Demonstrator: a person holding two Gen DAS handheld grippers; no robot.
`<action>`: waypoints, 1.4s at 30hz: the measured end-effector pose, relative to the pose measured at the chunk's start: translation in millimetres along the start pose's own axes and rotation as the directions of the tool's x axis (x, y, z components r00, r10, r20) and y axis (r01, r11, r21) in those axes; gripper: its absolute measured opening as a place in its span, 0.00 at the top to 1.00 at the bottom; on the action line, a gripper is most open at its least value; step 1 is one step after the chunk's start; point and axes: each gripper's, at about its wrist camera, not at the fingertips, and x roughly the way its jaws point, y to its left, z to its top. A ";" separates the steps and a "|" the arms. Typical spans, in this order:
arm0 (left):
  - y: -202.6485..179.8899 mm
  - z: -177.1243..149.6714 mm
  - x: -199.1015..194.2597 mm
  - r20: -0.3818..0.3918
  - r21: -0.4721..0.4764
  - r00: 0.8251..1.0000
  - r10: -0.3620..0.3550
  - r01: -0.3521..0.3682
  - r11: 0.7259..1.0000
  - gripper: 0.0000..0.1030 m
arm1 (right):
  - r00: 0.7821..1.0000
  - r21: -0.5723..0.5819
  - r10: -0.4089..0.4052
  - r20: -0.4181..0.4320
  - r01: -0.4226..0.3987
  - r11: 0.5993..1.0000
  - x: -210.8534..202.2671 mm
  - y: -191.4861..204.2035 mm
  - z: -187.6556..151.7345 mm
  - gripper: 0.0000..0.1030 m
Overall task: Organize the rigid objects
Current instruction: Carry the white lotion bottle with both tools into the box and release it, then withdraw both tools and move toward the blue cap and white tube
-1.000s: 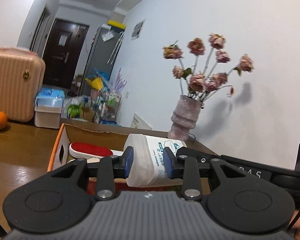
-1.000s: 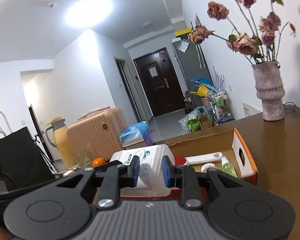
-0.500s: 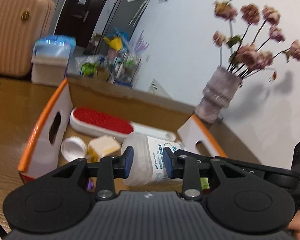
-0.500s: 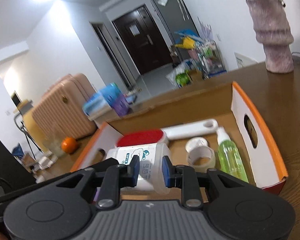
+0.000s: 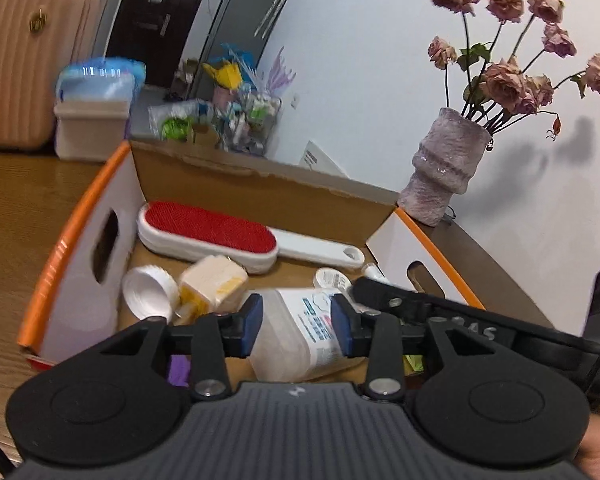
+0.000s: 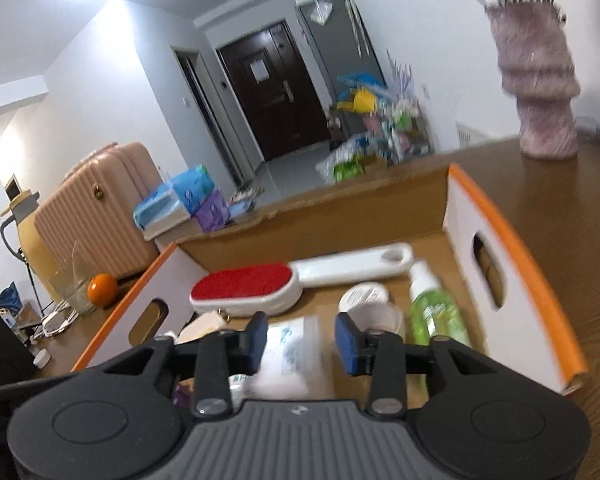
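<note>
Both the left gripper [image 5: 295, 322] and right gripper [image 6: 301, 340] have just been opening, jaws apart around the white bottle [image 5: 300, 336] (label unreadable); beyond them lie a red brush [image 5: 207, 234] and green bottle [image 6: 434, 312].

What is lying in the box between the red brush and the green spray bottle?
Two small round white containers lie on the box floor between the red lint brush and the green spray bottle; the right wrist view shows it best.
</note>
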 end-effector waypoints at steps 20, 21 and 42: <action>-19.6 -86.3 -156.1 0.247 0.226 0.953 0.175 -0.232 0.946 0.25 | 0.997 -0.273 -0.044 0.063 0.059 0.960 -131.0 41.8 -64.5 0.40; -19.3 -90.6 -162.3 0.246 0.214 0.953 0.176 -0.231 0.949 0.25 | 0.997 -0.281 -0.049 0.066 0.066 0.957 -136.9 45.2 -68.8 0.39; -32.3 -138.5 -227.0 0.263 0.222 0.951 0.164 -0.225 0.949 0.22 | 0.992 -0.324 -0.046 0.117 0.082 0.943 -213.7 81.3 -132.3 0.30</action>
